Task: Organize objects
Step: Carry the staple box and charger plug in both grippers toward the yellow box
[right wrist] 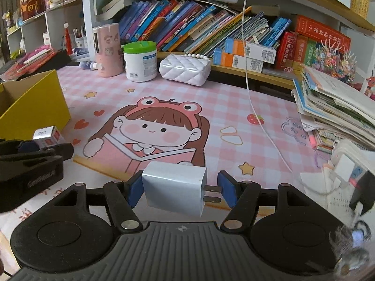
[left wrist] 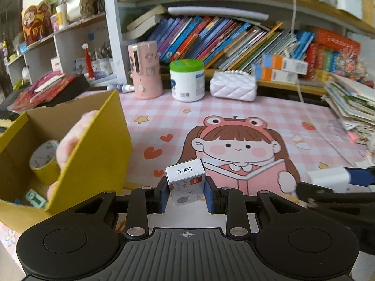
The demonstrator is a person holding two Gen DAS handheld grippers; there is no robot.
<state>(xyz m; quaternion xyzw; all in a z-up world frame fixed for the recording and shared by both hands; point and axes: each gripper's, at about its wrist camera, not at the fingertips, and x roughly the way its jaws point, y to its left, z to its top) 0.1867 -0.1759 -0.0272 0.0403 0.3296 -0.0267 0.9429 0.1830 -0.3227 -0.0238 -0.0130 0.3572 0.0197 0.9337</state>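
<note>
The left claw point(left wrist: 186, 190) is clamped on a small staple box point(left wrist: 185, 180), low in the frame's middle, just right of the yellow carton point(left wrist: 98, 154) on the desk point(left wrist: 257, 121). The right claw point(right wrist: 180, 189) grips a white charger point(right wrist: 174, 188), bottom centre, prongs pointing right.

Both wrist views look down, close, sharing the pink desk mat point(left wrist: 257, 117)

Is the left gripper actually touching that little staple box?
Touching. In the left wrist view both blue pads of the left gripper press the staple box's sides, with no gap.
</note>
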